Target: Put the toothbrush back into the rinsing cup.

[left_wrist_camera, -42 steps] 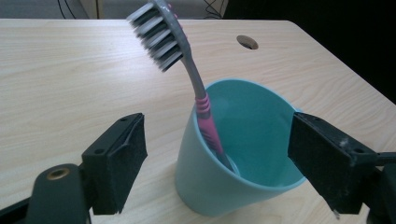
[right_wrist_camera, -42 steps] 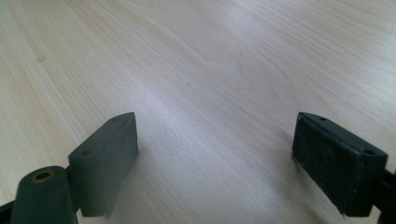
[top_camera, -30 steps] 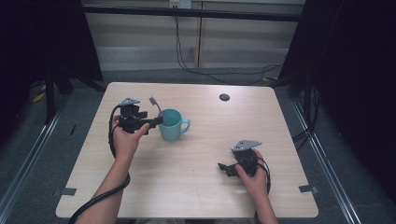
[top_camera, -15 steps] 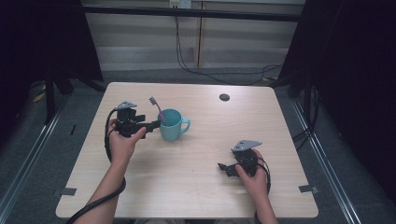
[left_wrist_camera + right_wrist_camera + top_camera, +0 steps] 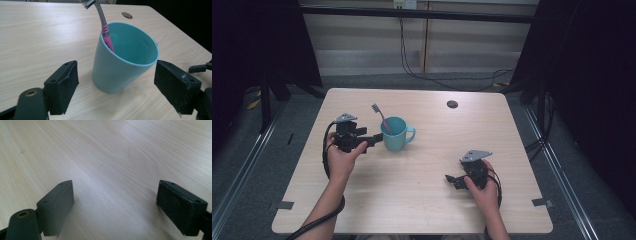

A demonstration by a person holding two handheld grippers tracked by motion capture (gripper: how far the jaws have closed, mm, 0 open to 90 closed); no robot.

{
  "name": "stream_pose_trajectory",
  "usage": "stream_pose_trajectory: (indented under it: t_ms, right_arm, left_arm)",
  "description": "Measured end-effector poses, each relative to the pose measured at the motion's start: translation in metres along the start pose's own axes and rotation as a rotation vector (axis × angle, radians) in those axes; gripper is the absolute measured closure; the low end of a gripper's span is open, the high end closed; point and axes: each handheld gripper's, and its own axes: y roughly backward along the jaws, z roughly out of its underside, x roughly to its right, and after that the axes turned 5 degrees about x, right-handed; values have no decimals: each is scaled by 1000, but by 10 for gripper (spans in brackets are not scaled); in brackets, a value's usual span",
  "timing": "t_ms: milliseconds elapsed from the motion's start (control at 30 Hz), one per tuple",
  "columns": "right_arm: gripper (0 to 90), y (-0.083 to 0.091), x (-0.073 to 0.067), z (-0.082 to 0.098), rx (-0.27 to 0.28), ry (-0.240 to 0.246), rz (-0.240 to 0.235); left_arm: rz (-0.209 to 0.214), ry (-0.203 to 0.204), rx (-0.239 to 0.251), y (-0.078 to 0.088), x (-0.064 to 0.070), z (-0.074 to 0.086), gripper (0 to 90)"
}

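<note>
Your left gripper fingers stand apart beside the teal cup holding the toothbrush; your right gripper fingers gape over bare tabletop

No text, label, brand or number can be read anywhere, not on the cup or the counter.

table: light wood | floor: grey | curtains: black
</note>
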Motion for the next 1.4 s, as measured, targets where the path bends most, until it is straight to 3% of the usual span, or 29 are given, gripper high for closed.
stream_pose_trajectory:
  t_ms: [833,1400]
  right_arm:
    - [139,0,0,0,-1,-1,0]
    - [139,0,0,0,-2,1,-3]
  left_arm:
    - [16,21,-7,6,-5,27,196]
    - [21,7,-32,8,-7,48,197]
